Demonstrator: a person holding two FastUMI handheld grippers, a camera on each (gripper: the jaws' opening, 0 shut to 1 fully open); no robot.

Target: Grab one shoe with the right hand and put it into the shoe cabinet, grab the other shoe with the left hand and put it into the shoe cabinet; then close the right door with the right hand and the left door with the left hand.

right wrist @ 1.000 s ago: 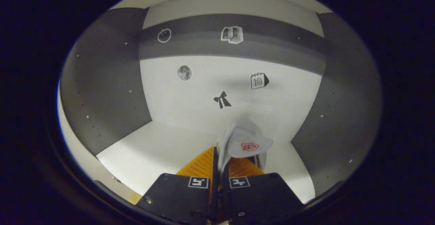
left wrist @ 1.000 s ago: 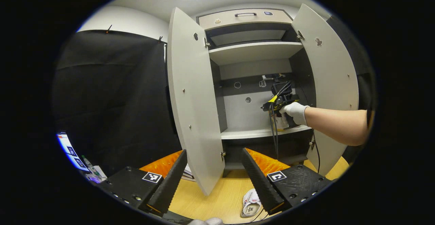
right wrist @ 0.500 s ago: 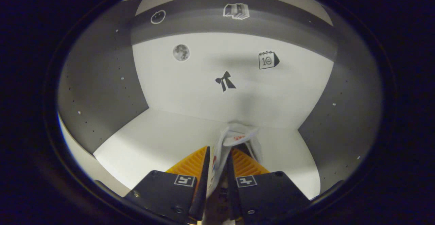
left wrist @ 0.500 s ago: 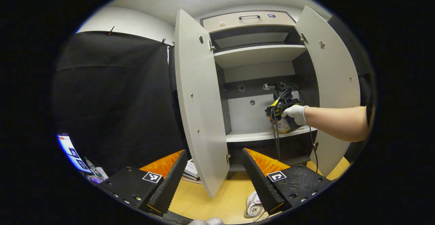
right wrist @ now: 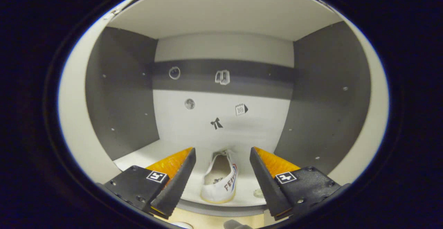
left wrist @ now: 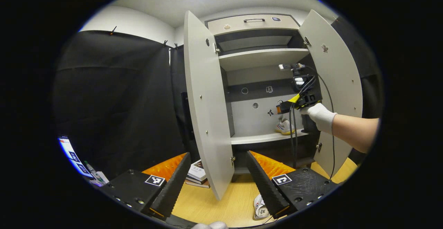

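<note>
A: Start at the left gripper (left wrist: 218,184). What's nearest to it?

B: Its fingers stand spread with nothing between them. Just below its right finger, the second shoe (left wrist: 260,211) lies on the wooden floor (left wrist: 214,204), not yet picked up. A small stack of books (left wrist: 196,175) sits just ahead, between the fingers. Beyond that is the left door (left wrist: 204,108), swung out toward the gripper.

A: And the right gripper (right wrist: 223,179)?

B: Released too, jaws wide apart. The first shoe (right wrist: 219,180) rests on the shelf (right wrist: 242,189) just ahead of it, between the fingers but touching neither, heel end nearest. In the left gripper view the right gripper is held up by a gloved hand (left wrist: 320,116) in front of the shoe cabinet (left wrist: 263,83).

A: What could go wrong?

B: I'd judge the shoe sits close to the shelf's front lip, so the trailing cable (left wrist: 293,135) could snag and drag it out. The left gripper, dropping to the floor shoe, could clip the left door's lower edge.

A: Counts?

B: Two shoes, two doors, both open, counting the right door (left wrist: 341,83), and two grippers.
</note>
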